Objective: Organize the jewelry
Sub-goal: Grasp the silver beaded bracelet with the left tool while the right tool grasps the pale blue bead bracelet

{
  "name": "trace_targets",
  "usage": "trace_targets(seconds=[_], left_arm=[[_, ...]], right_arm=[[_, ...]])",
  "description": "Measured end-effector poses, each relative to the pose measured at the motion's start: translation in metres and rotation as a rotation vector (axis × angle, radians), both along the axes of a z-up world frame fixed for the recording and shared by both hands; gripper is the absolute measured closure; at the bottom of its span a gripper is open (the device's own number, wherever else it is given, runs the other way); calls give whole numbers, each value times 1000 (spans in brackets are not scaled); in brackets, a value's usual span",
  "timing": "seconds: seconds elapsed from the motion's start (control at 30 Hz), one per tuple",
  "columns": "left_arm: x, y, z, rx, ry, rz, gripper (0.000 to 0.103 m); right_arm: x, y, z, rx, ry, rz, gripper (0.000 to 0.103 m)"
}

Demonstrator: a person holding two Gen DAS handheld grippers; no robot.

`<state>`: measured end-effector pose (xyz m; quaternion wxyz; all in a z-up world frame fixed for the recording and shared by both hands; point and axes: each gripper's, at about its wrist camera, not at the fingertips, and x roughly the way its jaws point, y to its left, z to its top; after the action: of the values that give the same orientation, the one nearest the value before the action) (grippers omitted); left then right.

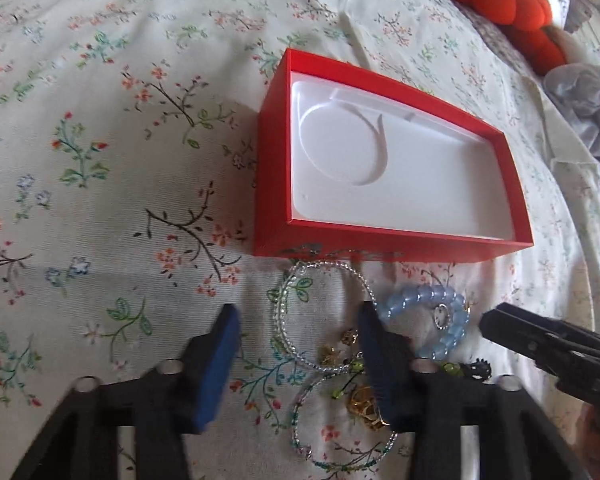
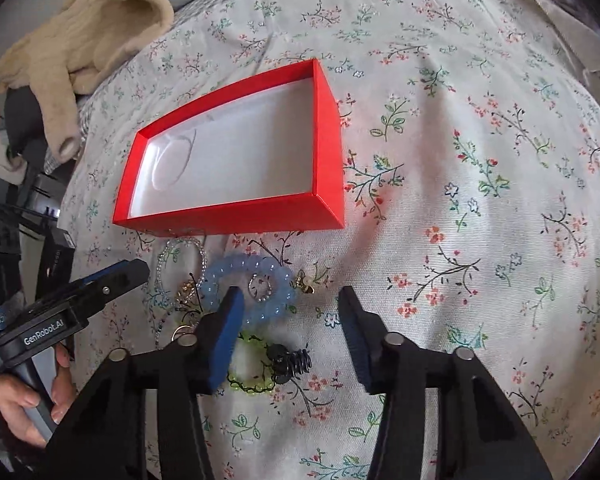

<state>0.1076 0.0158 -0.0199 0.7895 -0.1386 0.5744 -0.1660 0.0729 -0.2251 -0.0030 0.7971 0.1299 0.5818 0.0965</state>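
Observation:
A red box [image 1: 388,242] with a white moulded insert lies open on the floral bedsheet; it also shows in the right wrist view [image 2: 236,214]. Jewelry lies in front of it: a clear bead bracelet [image 1: 288,304], a pale blue bead bracelet [image 1: 456,320] [image 2: 224,276] with a small silver ring [image 2: 260,286] inside it, gold pieces [image 1: 366,410], a green bead bracelet [image 2: 252,388] and a black clip [image 2: 290,360]. My left gripper [image 1: 298,320] is open above the clear bracelet. My right gripper [image 2: 290,304] is open above the blue bracelet's near side, holding nothing.
The floral bedsheet [image 2: 480,200] covers the bed. An orange plush [image 1: 516,4] and grey cloth [image 1: 592,108] lie at the far right. A beige knit garment [image 2: 84,32] lies at the far left. The other gripper's tip [image 1: 500,322] [image 2: 128,274] shows in each view.

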Motion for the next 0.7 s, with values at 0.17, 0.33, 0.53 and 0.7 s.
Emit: trace_targets(seconds=[0.17,0.33,0.53,0.7], left_arm=[[6,-5,-11,-27,34,-13,84],[11,-14,-26,31,49,-35,94],[9,-17,-27,59,24,-36,103],[7,-14,-22,57,10,-17,103]], right_arm=[[9,4,-12,45,36,10,78],[16,8,-21,45,43,14,88],[18,7,-21,34,30,31,91],[13,5,-7,34,-9,34,91]])
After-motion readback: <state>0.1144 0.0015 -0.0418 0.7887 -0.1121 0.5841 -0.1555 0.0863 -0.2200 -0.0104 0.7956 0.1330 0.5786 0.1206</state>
